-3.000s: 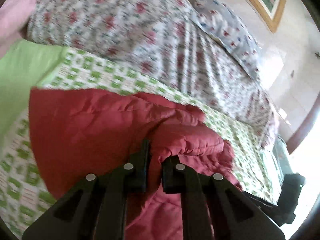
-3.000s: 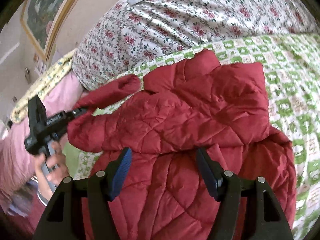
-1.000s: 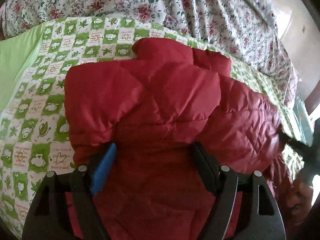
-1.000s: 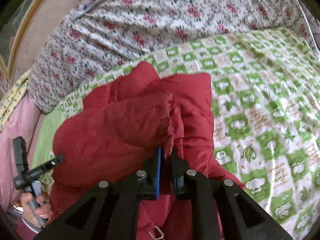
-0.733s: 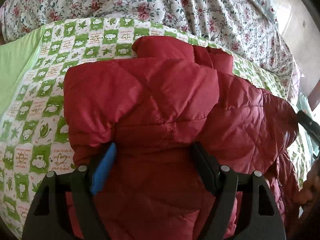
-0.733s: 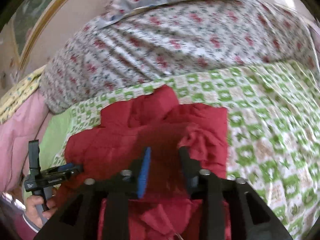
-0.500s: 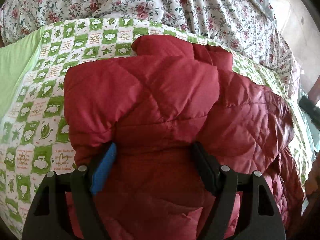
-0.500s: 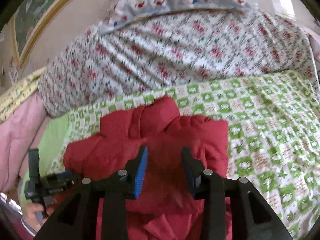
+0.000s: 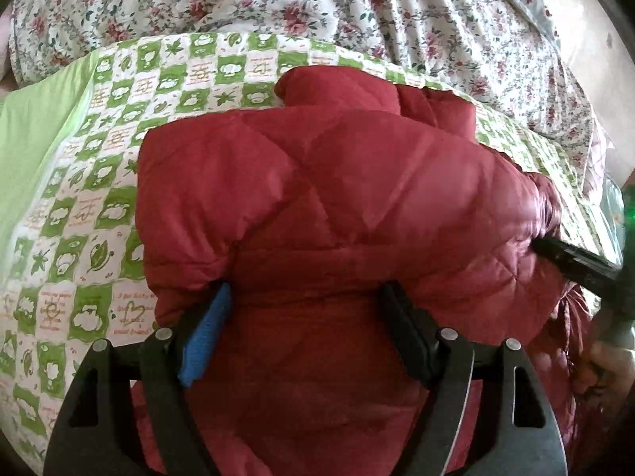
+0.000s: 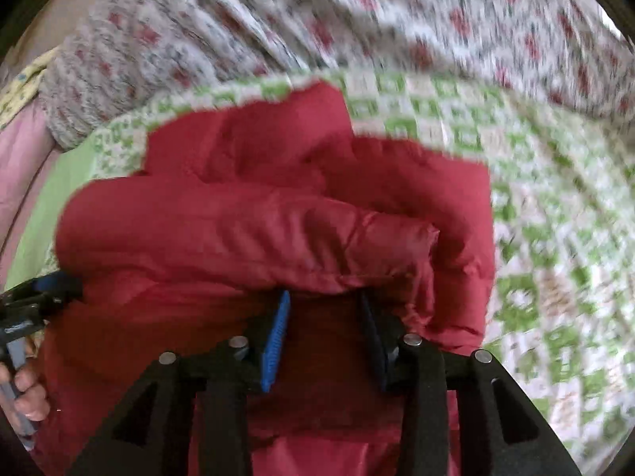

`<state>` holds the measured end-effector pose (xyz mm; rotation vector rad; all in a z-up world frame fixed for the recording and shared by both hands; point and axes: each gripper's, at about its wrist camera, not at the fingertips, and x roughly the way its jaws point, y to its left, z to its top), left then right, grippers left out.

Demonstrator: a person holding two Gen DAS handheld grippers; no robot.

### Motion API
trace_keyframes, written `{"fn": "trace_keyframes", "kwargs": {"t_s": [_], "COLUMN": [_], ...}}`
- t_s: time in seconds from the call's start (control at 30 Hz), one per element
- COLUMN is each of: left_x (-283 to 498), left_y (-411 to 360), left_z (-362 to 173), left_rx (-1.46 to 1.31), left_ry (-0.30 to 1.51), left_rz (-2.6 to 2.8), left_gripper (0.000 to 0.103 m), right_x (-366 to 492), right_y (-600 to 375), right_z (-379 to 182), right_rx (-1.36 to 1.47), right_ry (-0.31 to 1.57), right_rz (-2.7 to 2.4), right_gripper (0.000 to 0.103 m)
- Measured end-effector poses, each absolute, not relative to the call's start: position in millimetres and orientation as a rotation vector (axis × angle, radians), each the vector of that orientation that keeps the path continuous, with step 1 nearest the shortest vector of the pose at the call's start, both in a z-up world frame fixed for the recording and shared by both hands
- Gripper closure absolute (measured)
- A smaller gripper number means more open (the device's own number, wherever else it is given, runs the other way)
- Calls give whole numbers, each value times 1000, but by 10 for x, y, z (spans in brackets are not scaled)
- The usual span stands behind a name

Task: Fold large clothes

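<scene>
A red quilted puffer jacket lies on the bed with both sleeves folded across its body. My left gripper is open over the jacket's lower part, its fingertips tucked under the edge of the folded sleeve. My right gripper is open and empty, its fingertips under the edge of the folded sleeve. The right gripper also shows at the right edge of the left wrist view, against the jacket's side. The left gripper shows at the left edge of the right wrist view.
The jacket rests on a green-and-white checked quilt. A floral duvet is heaped behind it. A plain green sheet lies at the left. A pink cover is at the far left of the right wrist view.
My right gripper has let go of the sleeve, opened, and now moves fast, blurring its view. The sleeve now lies across the jacket. My left gripper has stayed open and still.
</scene>
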<state>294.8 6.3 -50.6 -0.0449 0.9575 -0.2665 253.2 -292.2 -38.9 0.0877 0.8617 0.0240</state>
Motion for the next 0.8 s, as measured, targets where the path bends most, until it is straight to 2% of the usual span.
{"fn": "trace_keyframes", "kwargs": {"t_s": [0.3, 0.6, 0.7, 0.8], "left_x": [2915, 2651, 2871, 3157], "left_y": [72, -1, -115, -143], "left_z": [-575, -33, -43, -312], "left_rx": [-29, -45, -10, -3], "left_ry": [962, 829, 848, 952], "left_rz": [-234, -314, -277, -230], "left_gripper": [24, 25, 25, 25], "right_x": [2538, 2559, 2548, 2527], "right_y": [-3010, -3001, -2996, -2997], "right_z": [-487, -474, -468, -437], "right_rx": [132, 136, 134, 136], "right_ry": [869, 860, 861, 859], "right_rz": [47, 44, 42, 40], "right_gripper": [65, 65, 65, 65]}}
